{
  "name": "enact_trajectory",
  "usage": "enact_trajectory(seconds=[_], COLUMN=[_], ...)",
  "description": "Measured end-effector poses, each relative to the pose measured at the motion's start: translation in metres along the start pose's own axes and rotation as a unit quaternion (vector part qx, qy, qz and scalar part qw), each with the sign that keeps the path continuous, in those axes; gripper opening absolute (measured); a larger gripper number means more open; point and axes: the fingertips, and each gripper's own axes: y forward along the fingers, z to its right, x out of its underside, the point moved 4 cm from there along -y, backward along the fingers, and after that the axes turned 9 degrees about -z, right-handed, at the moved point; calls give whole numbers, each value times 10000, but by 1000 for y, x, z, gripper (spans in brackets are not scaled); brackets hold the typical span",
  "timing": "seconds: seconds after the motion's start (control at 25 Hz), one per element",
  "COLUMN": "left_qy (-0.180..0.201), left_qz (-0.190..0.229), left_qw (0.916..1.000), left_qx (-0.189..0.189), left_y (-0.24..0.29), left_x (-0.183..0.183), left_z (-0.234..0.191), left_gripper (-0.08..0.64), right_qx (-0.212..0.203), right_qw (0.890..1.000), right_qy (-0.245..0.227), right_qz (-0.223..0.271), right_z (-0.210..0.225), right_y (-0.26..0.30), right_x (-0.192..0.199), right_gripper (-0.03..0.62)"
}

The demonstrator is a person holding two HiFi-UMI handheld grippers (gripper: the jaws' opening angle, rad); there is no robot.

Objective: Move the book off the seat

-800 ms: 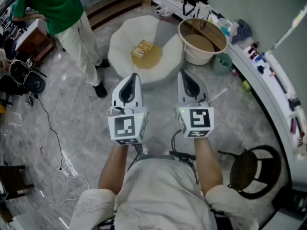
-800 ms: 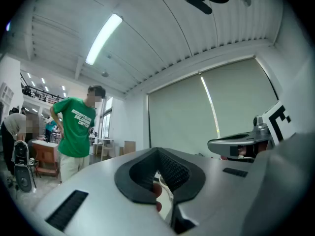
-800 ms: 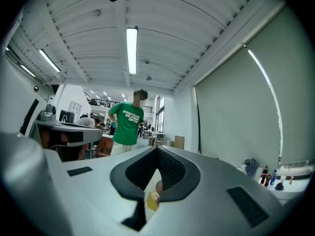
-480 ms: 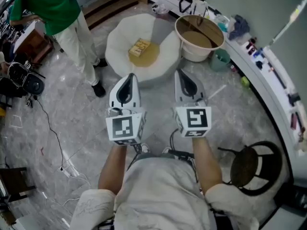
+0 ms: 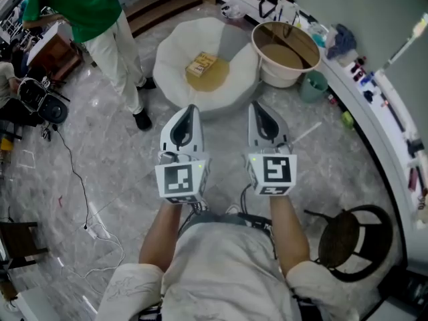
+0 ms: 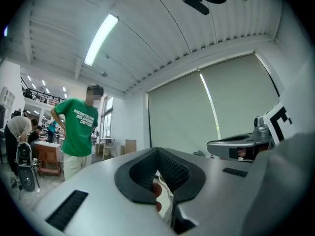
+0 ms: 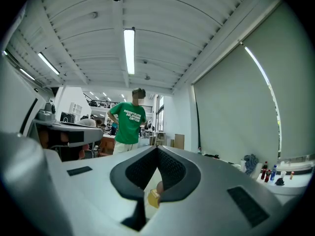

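— Which colours do you see there?
— I see a white seat (image 5: pixel 171 62) with a mustard-yellow middle. The book (image 5: pixel 202 66) is tan-yellow with darker print.
— And the rest?
— The floor (image 5: pixel 100 146) is grey with marble veins. The person's shirt (image 5: pixel 80 2) is green with white letters. My left gripper (image 5: pixel 189 110) and right gripper (image 5: pixel 258 105) are pale grey, and their marker cubes (image 5: pixel 182 180) have black-and-white squares.

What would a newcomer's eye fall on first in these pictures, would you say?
The left hand-held gripper and right hand-held gripper, both shut, fill the centre of the head view. Beyond them a yellowish book lies in a white round seat, with a person in a green shirt standing at upper left.
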Motion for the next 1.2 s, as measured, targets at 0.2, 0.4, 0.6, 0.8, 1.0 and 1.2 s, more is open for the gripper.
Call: enact_trajectory(seconds=[0.2,0.4,0.6,0.8,1.0,1.2], left_qy=[-9,-6,-82,-243,-216,-199], left_qz=[-73,-141,-172,-140,-75,-71], left_qw=[9999,9998,9998,9996,9997,9998], left_qx=[-106,-132,-83,-60,-83,-47], left_y=[-1,11,35,78,126,165], left_x=[4,8,16,21,13,8], left_z=[10,11,-5,-35,-86,-139], left_gripper=[2,2,2,2,2,2], right_qx=[-88,-101,-86,-45,-130,-109], right_qw=[9999,9999,9999,9997,9993,9996], right_qy=[111,132,78,-38,-55,-104], right_qz=[31,-4,-48,-219,-339,-244], right_z=[8,12,10,10,-4,-25], right_y=[-1,9,38,89,159,223], right_x=[7,11,14,16,5,-15], right_gripper=[-1,-2,-2,-1,-1,-2])
